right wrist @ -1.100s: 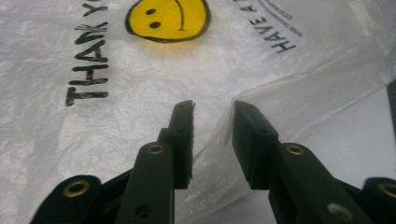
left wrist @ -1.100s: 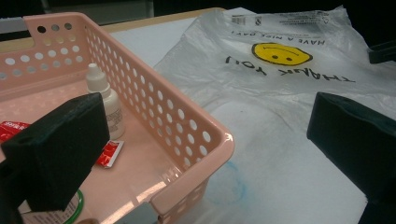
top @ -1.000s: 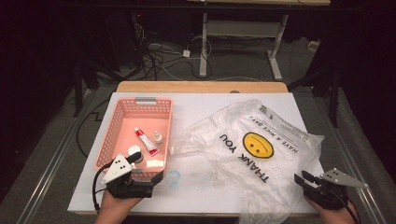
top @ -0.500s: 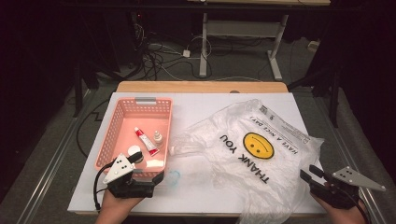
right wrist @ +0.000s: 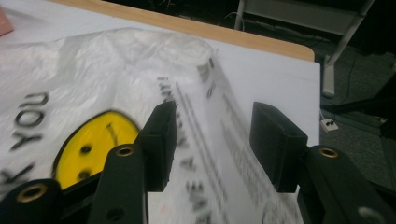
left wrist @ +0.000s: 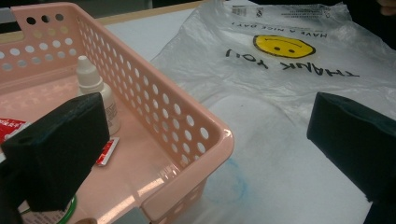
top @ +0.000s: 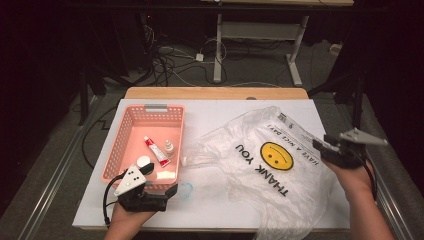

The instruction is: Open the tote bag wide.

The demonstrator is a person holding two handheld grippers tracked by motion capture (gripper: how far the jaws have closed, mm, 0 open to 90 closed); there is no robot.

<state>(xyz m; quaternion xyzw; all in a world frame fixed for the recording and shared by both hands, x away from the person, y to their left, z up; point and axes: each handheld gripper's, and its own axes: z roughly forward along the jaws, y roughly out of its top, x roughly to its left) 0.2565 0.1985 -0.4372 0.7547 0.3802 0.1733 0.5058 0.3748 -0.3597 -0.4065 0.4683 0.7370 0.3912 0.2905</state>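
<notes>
White board (top: 220, 205) covers the wooden table top (top: 215, 93), with dark floor, loose cables and a desk frame behind it. On the board we find two main items: a pink perforated basket (top: 125, 134) at the left and a clear plastic bag (top: 260, 165) at the right, lying flat and crumpled, printed with a yellow smiley face (top: 276, 155) and the words THANK YOU.

Inside the basket we see a red-and-white tube (top: 156, 151), a small white dropper bottle (top: 169, 148) standing just beside it, and a white round item (top: 143, 161) near the front wall. In the left gripper view the dropper bottle (left wrist: 97, 91) stands upright behind the left jaw.

Our left gripper (top: 170, 192) rests at the front edge of the board, just in front of the basket's near corner. Its jaws stand wide apart and released; the basket corner (left wrist: 219, 140) and a faint blue ring (left wrist: 231, 184) marked on the board lie between them in its own view, neither one touched.

Our right gripper (top: 322, 146) hangs over the right edge of the bag, near the printed strip of small text. Its jaws have just been opening and now stand partly apart, unclenched. In the right gripper view the bag (right wrist: 93, 84) lies beneath the jaws, and nothing sits between the pads
</notes>
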